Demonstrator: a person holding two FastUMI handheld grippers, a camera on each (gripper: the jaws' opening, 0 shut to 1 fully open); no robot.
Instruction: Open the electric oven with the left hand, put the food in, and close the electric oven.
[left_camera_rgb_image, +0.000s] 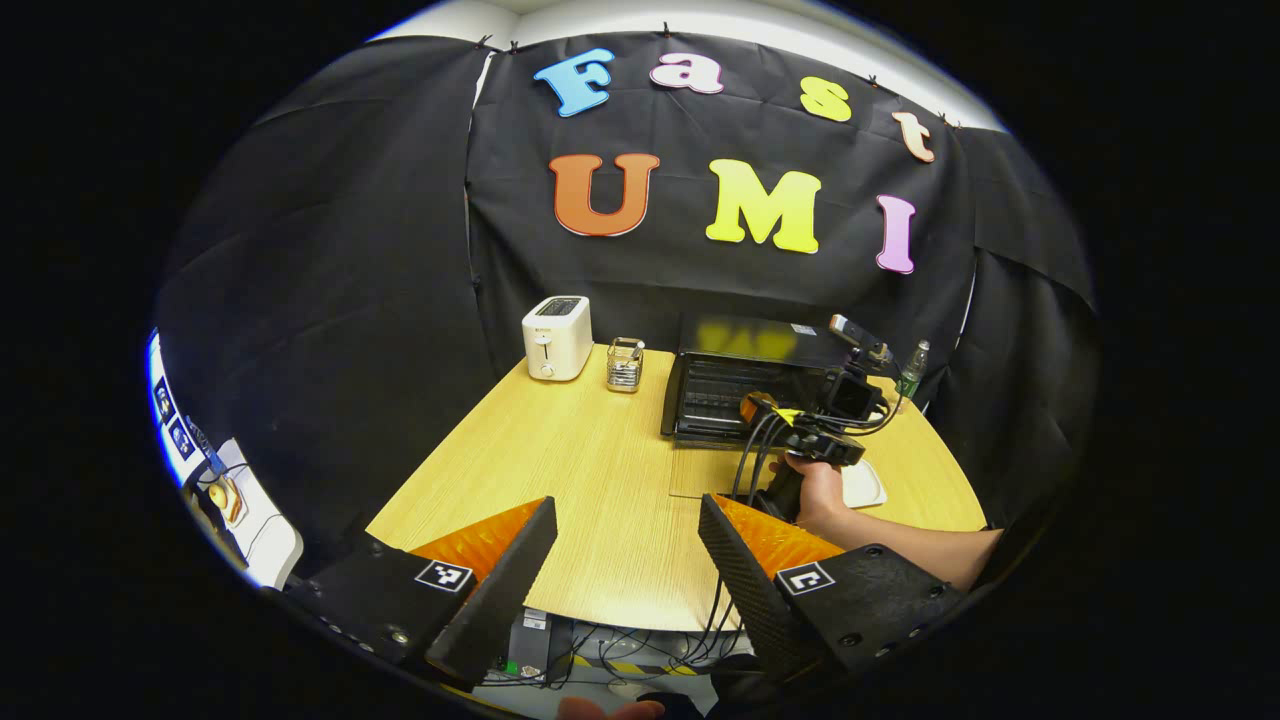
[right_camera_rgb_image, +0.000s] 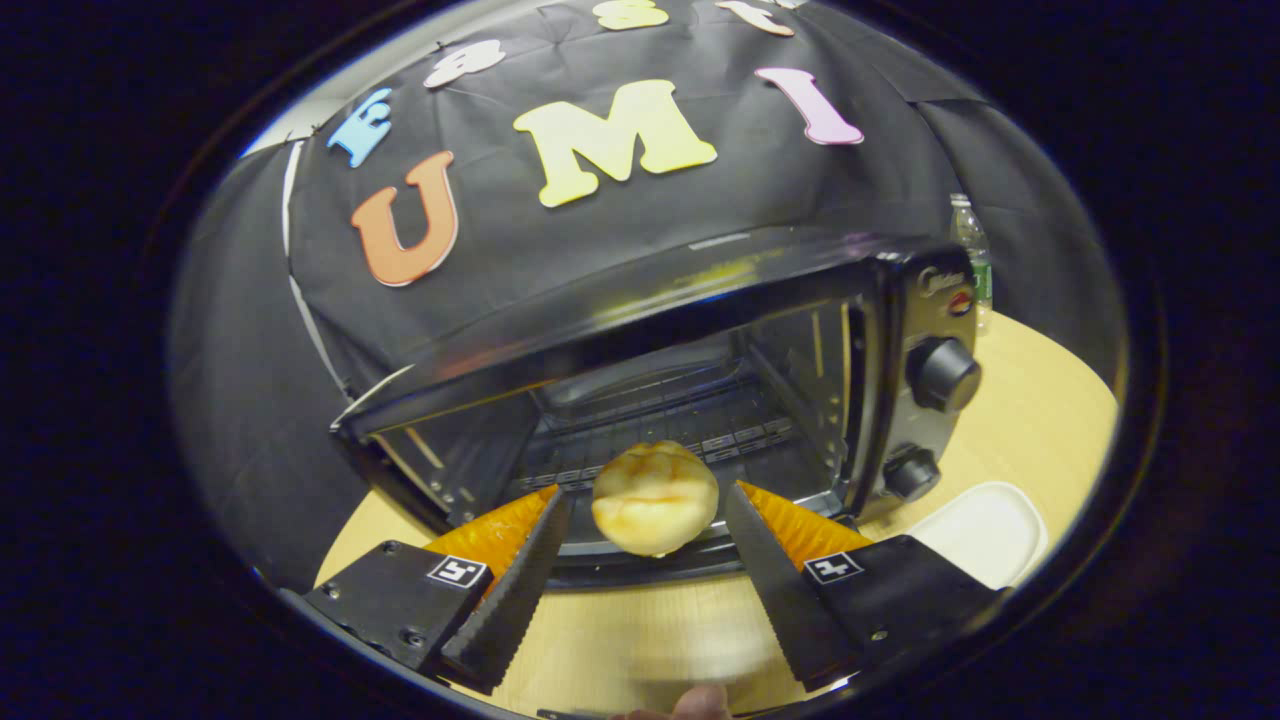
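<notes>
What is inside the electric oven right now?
The electric oven stands open with a wire rack inside. The bun hangs at its mouth between the right hand-held gripper fingers, hiding the rack's front.

The round table top (left_camera_rgb_image: 590, 470) looks like pale wood-grain laminate, smooth with a low sheen. The black electric oven (right_camera_rgb_image: 700, 330) has a glossy sheet-metal shell that mirrors the lights, bright wire racks inside, and two matt black plastic knobs (right_camera_rgb_image: 943, 374). The golden bread roll (right_camera_rgb_image: 655, 497) has a soft, slightly shiny crust. The white rectangular tray (right_camera_rgb_image: 985, 530) looks like smooth plastic, though its blurred edge makes that uncertain. The white toaster (left_camera_rgb_image: 557, 337) is smooth, satin plastic. The small wire-sided container (left_camera_rgb_image: 625, 364) gleams like metal. The booth wall is matt, creased black cloth.
</notes>
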